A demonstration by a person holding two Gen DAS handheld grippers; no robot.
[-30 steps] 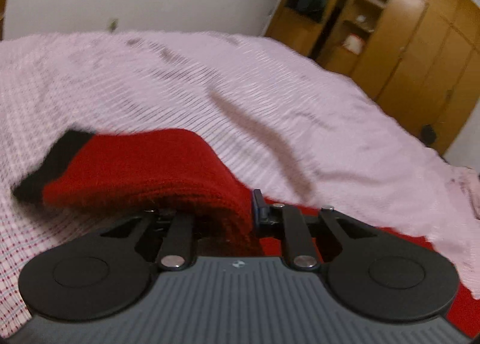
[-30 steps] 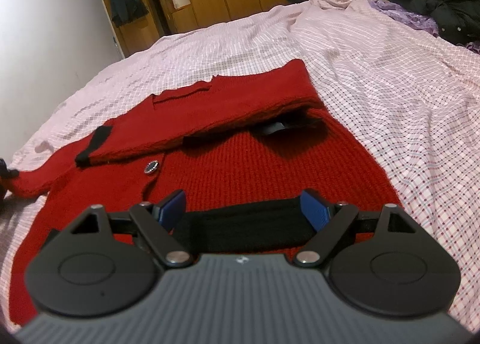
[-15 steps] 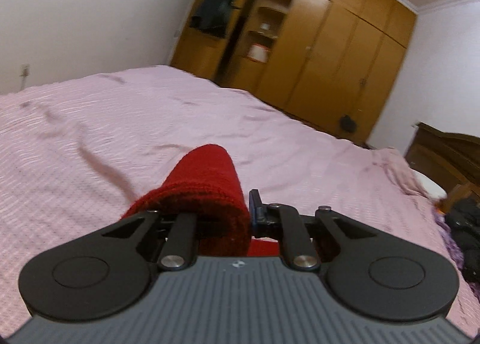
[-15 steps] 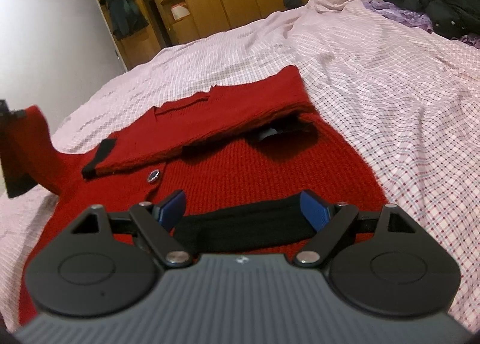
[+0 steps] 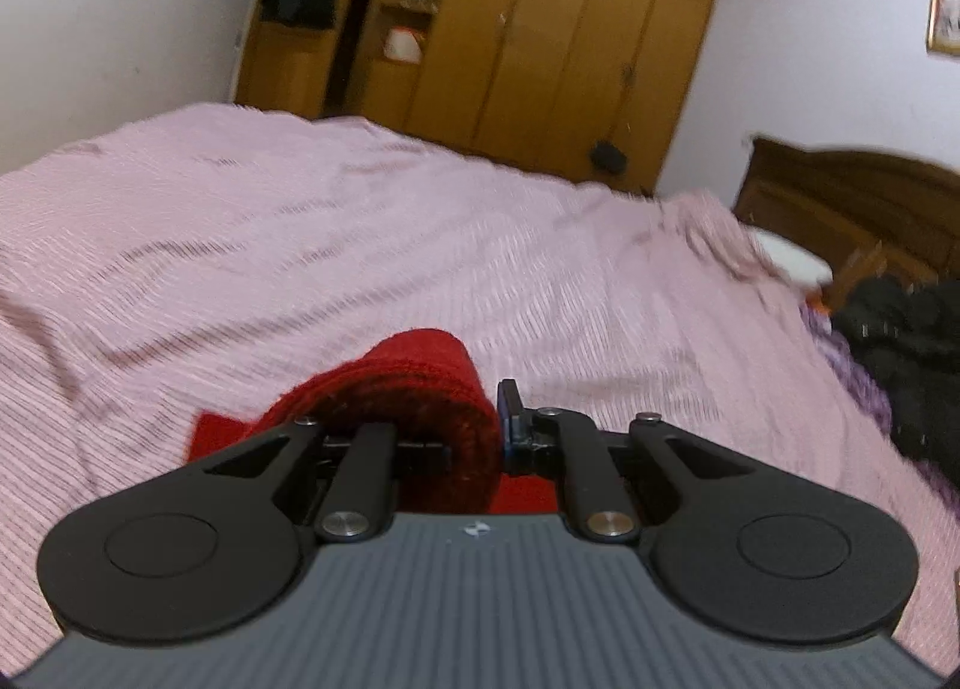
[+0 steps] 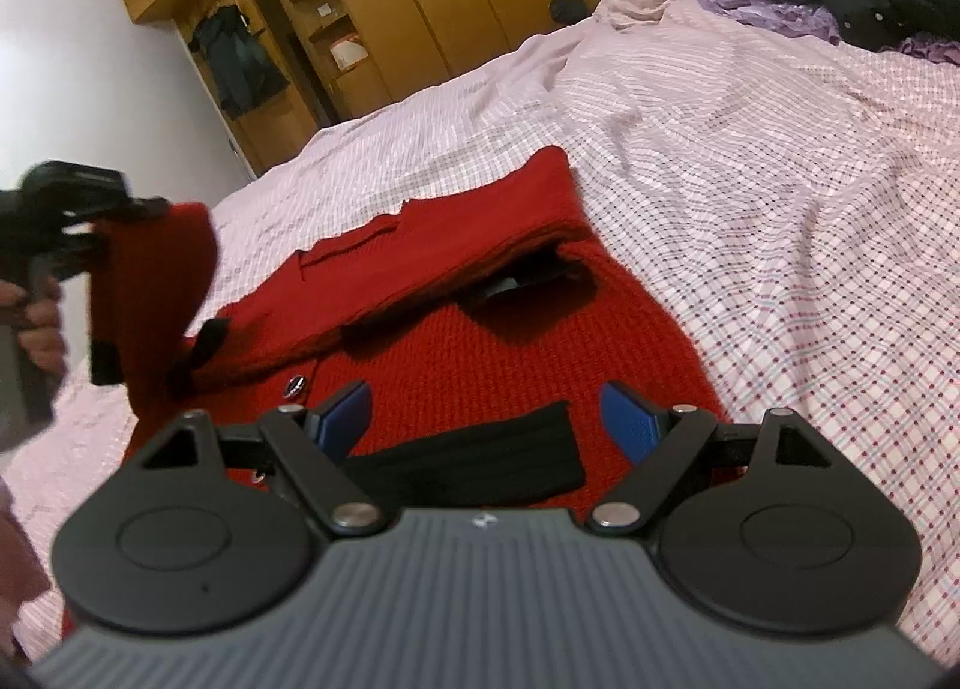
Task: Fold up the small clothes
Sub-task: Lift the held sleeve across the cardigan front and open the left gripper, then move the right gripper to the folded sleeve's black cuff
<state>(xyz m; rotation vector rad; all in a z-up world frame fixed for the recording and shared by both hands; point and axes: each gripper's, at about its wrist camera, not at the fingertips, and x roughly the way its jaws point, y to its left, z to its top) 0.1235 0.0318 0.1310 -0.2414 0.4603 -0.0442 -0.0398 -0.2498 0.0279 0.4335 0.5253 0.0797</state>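
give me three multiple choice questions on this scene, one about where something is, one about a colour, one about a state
1. Where does the red cardigan lie?
A. on the pink checked bedspread
B. inside the wardrobe
C. on the floor

2. What colour is the cardigan's hem band?
A. white
B. black
C. yellow

3. What is the left hand-held gripper doing?
A. hanging open with nothing in it
B. gripping a coat
C. clamped on the cardigan's red sleeve

Answers:
1. A, the cardigan's body is spread flat on the bedspread in the right wrist view.
2. B, a black band runs across the near edge, between the open fingers of the right hand-held gripper.
3. C, the sleeve is pinched between its fingers and lifted off the bed.
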